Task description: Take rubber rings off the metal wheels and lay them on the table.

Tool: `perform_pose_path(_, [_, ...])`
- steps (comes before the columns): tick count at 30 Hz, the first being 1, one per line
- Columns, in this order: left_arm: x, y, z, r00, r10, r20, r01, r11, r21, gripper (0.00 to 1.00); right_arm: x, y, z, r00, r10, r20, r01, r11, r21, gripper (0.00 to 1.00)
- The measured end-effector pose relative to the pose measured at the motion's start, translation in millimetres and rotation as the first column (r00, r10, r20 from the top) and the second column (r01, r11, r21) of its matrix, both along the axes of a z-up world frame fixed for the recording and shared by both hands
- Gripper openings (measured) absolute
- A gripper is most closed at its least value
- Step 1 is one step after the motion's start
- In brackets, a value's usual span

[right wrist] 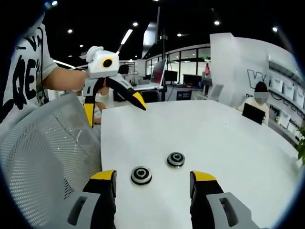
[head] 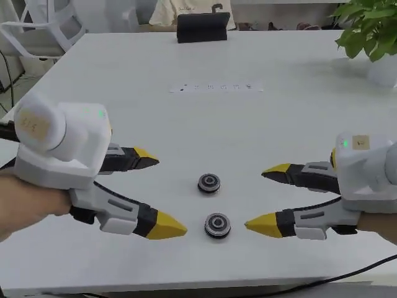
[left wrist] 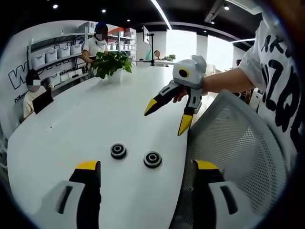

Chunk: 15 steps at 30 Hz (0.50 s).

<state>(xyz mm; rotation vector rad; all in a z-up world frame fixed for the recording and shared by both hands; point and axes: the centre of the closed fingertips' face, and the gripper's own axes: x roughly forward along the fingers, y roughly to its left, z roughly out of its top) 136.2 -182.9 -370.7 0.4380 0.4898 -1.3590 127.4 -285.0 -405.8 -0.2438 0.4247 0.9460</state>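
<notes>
The white tabletop [head: 248, 56] is smooth and bare around the work. That is the first hazard: nothing braces the wheels, so a sideways nudge from a jaw would probably slide one along rather than peel anything off it.

The left claw [head: 172, 197] and the right claw [head: 253, 199] hover on either side of the pair. Both have jaws spread wide and hold nothing, and their yellow tips aim inward at each other. If both come in on one wheel together, the tips could clash. (One claw pinning the metal while the other works the rubber looks the safer split.) A pinch across the whole wheel would likely lift wheel and ring as one, and tapered tips could squirt so low a part out sideways.

The far wheel [head: 209, 184] and the near wheel [head: 218, 225] sit between the claws, close together but apart. The near one lies towards the tabletop's front edge, so if knocked up onto its rim it could roll off.

Each wheel lies flat with its bore facing up, so its axle line stands vertical. Seen from above each is round, so it has no long axis across the tabletop and favours no approach side.

A dark rubber ring [head: 208, 225] appears to wrap each rim, neither yet removed.
</notes>
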Motion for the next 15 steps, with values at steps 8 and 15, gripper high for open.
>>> perform_pose_path(8, [-0.5,-6.8,-8.9,1.0,-0.017,-0.012,0.018,1.0,0.011,0.71,-2.9,5.4,-11.3,0.999,0.016,-0.029,-0.016,1.0,-0.007,0.6])
perform_pose_path(15, [-2.6,-16.3,-18.9,0.999,-0.042,-0.029,0.043,0.999,0.027,0.69,-0.4,7.1,-18.1,0.999,0.025,-0.044,-0.025,1.0,-0.003,0.58])
